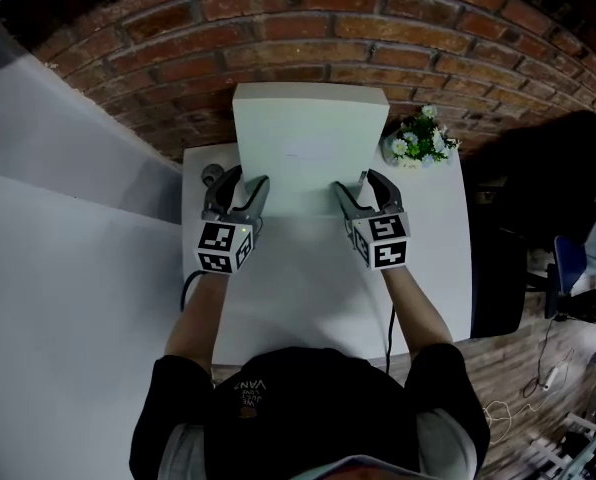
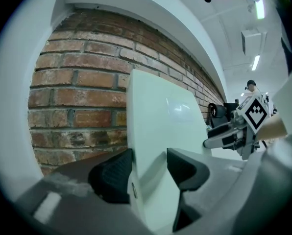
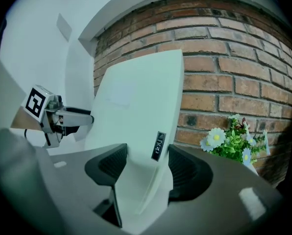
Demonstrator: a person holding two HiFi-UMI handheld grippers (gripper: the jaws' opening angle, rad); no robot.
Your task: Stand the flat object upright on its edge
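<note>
Head view: left gripper [image 1: 246,178] and right gripper [image 1: 355,180] fingers pinch the tipped-up white box [image 1: 308,133]. Next, I think, steady it, then let go gently.

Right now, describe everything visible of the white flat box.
The white flat box is a thin, smooth, plastic-looking slab with rounded corners and a small dark label on its right edge. It stands steeply tilted, not flat, at the far end of the white table before the brick wall. The left gripper clamps its left edge, the right gripper its right edge.
</note>
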